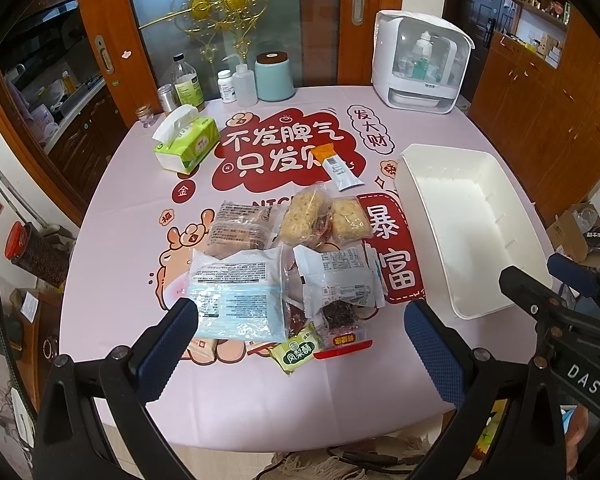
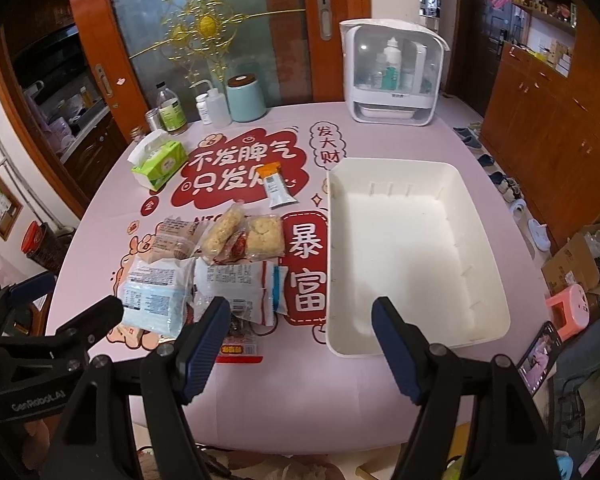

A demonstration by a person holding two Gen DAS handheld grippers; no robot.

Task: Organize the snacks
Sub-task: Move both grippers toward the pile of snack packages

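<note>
We are only starting: the white bin (image 2: 416, 256) is sitting empty, every snack packet (image 1: 240, 292) is still lying piled just left of it, and both the left gripper (image 1: 300, 344) and right gripper (image 2: 300, 344) are hovering wide open, holding nothing.

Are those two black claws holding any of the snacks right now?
No, nothing is held. The left gripper and right gripper both hang open above the table, and the snack packets lie loose beside the white bin.
</note>
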